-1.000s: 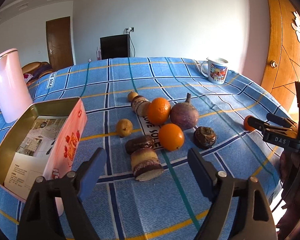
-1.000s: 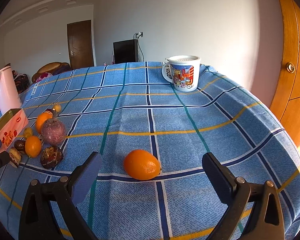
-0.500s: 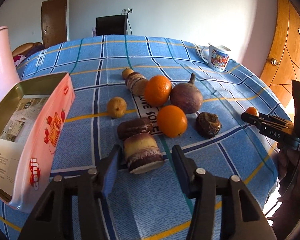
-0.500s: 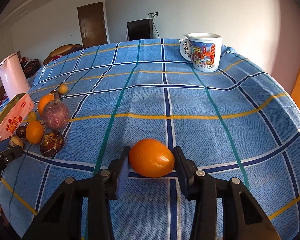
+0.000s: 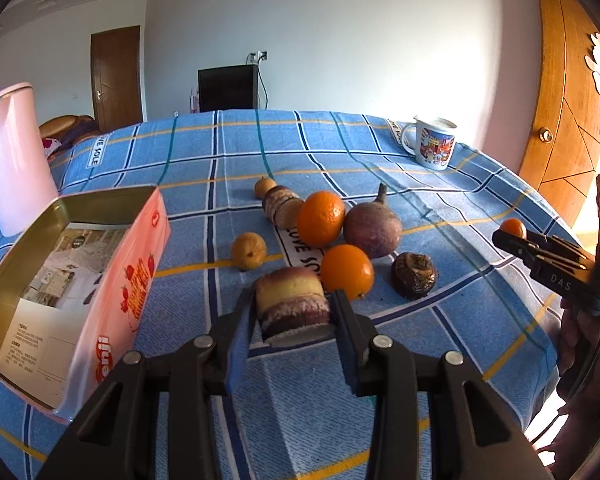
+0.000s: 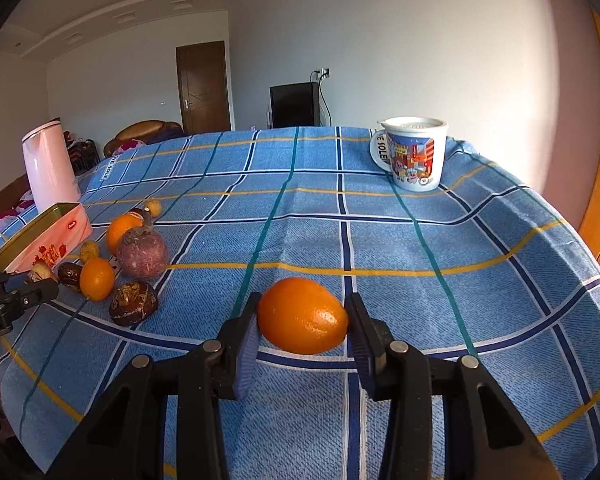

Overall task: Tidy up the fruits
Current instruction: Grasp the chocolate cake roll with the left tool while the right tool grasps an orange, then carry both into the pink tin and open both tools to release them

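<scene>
Blue checked tablecloth (image 5: 440,360) covers the table under both your grippers. Your left gripper (image 5: 294,316) is clamped on a cut, layered brown-and-yellow fruit piece (image 5: 291,304), just beside the open pink tin (image 5: 132,264). Your right gripper (image 6: 302,320) squeezes an orange (image 6: 302,315), apart from the other fruits. A purple round fruit (image 5: 372,230) and a printed mug (image 6: 414,156) sit farther back.

Tabletop (image 5: 480,208) under blue plaid cloth. Pink tin box (image 5: 112,280), lid off, at left edge, pale pink kettle (image 5: 12,160) behind it. Mid-cloth cluster: two oranges (image 5: 320,220), purple round fruit (image 5: 374,230), dark wrinkled fruit (image 5: 414,276), small yellow fruit (image 5: 249,251). Printed mug (image 6: 414,156) at far right, well apart.
</scene>
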### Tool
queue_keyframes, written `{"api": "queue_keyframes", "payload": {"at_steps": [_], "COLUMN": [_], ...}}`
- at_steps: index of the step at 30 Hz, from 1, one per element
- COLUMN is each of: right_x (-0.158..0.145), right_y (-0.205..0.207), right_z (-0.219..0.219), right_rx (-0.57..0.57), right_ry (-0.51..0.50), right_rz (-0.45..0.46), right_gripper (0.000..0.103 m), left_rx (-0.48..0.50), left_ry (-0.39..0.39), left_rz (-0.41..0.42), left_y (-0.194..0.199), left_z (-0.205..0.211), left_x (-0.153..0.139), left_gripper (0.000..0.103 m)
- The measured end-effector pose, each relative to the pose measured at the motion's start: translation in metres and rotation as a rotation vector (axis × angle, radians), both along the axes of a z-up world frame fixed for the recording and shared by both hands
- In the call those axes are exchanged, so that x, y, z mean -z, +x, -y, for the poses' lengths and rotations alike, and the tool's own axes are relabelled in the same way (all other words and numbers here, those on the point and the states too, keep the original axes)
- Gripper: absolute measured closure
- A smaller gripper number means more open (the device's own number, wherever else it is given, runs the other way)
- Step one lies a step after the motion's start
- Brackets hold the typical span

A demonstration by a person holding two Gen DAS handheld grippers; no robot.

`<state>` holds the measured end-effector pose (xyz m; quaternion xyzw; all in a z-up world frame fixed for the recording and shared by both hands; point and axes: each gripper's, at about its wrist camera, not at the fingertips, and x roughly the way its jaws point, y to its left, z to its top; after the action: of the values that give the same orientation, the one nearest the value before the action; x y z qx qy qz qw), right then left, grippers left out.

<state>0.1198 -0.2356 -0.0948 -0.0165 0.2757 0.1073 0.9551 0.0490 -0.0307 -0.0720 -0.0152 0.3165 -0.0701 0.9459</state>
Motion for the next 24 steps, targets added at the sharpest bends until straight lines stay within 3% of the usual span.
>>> {"api": "queue_keyframes", "payload": {"at_steps": [12, 24], "right_x": [-0.025, -0.053], "right_y": [-0.019, -0.019], "right_z": [-0.048, -0.126], "right_rx": [-0.135, -0.294], "right_ry": [0.046, 0.047], "right_rz": [0.099, 0.161], "right_gripper": [0.06, 0.06], "left_rx": [-0.067, -0.158], "left_ry": [0.05, 0.039], "left_rz": [0.123, 0.145], "left_y": [-0.017, -0.022], "left_z": [-0.018, -0.059], "left_x": [-0.024, -0.03], "left_gripper": [0.063, 0.063]}}
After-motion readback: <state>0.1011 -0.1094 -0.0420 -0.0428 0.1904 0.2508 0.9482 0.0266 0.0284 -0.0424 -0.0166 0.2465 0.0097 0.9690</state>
